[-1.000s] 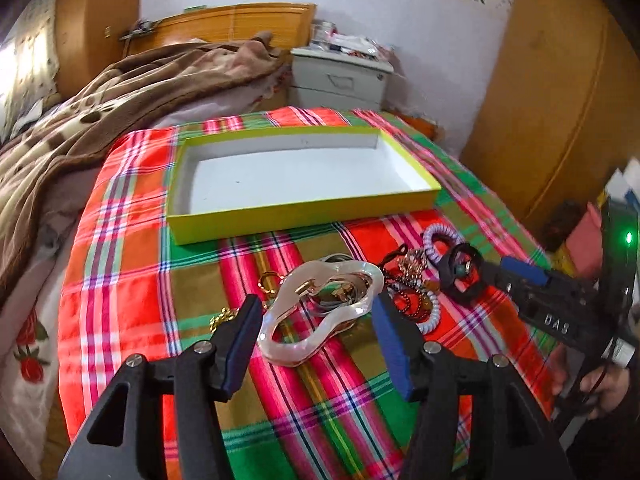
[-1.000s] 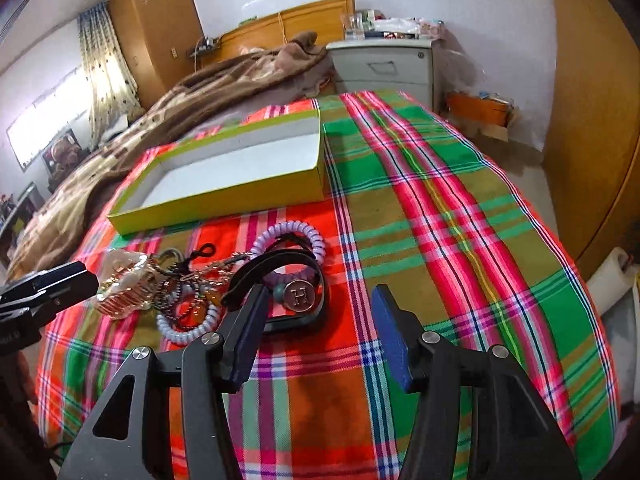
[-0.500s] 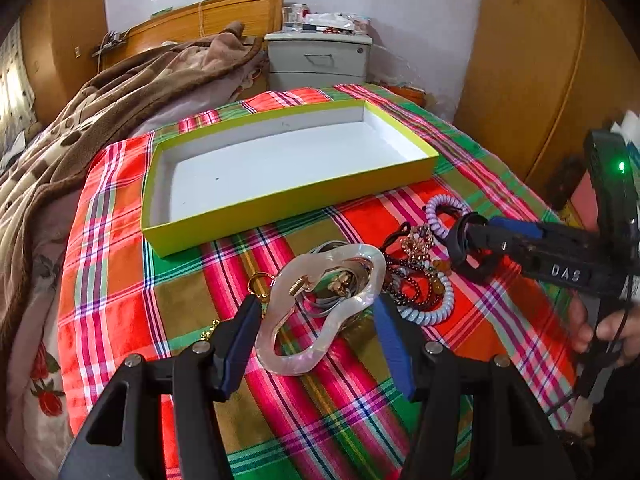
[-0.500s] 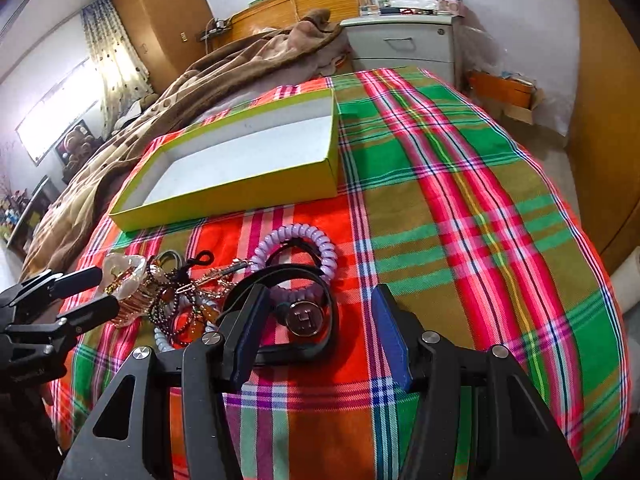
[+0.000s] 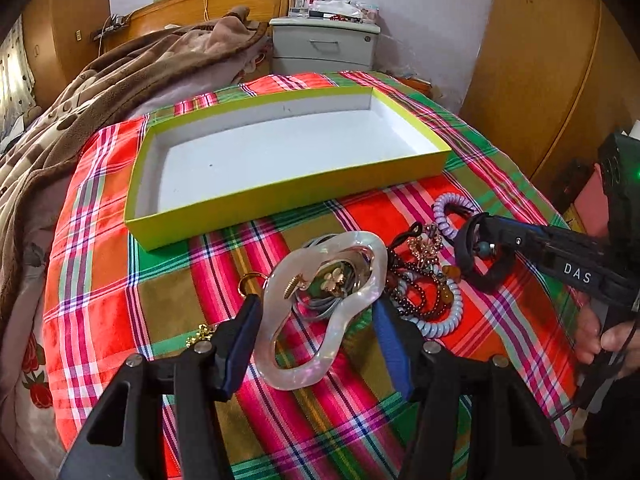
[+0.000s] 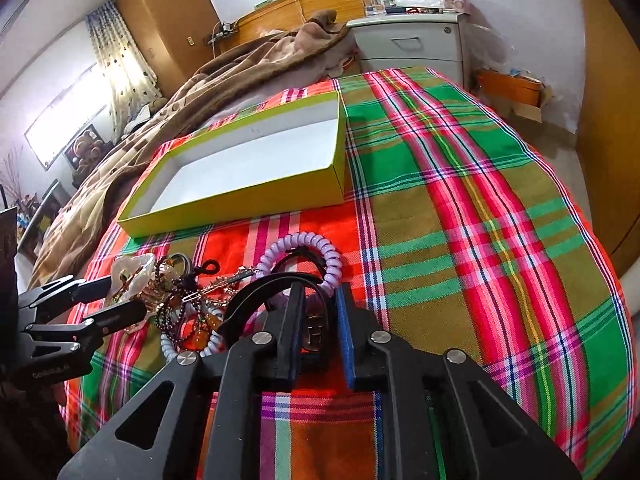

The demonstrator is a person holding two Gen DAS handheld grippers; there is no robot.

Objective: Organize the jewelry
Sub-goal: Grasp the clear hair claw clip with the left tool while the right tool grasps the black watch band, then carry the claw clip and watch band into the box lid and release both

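Note:
A pile of jewelry lies on the plaid cloth in front of an empty yellow box [image 5: 280, 196] with a white inside, also in the right wrist view [image 6: 248, 196]. My left gripper [image 5: 316, 320] is open around a wavy pearly hair clip [image 5: 320, 312], not pinching it. My right gripper [image 6: 318, 320] has closed in on a black bracelet with a metal H buckle [image 6: 316, 334]; in the left wrist view the bracelet [image 5: 486, 264] sits at its fingertips [image 5: 480, 224]. Lilac coil ties [image 6: 304, 248], dark beads [image 5: 416, 300] and gold pieces lie between.
A brown blanket [image 5: 120, 80] is heaped at the far left. A grey nightstand [image 5: 324, 44] stands behind the bed, wooden wardrobes at the right. The plaid cloth [image 6: 480, 220] stretches bare to the right of the pile.
My right gripper has narrowed from wide open to closed on the black bracelet. My left gripper has edged forward around the pearly clip, still open.

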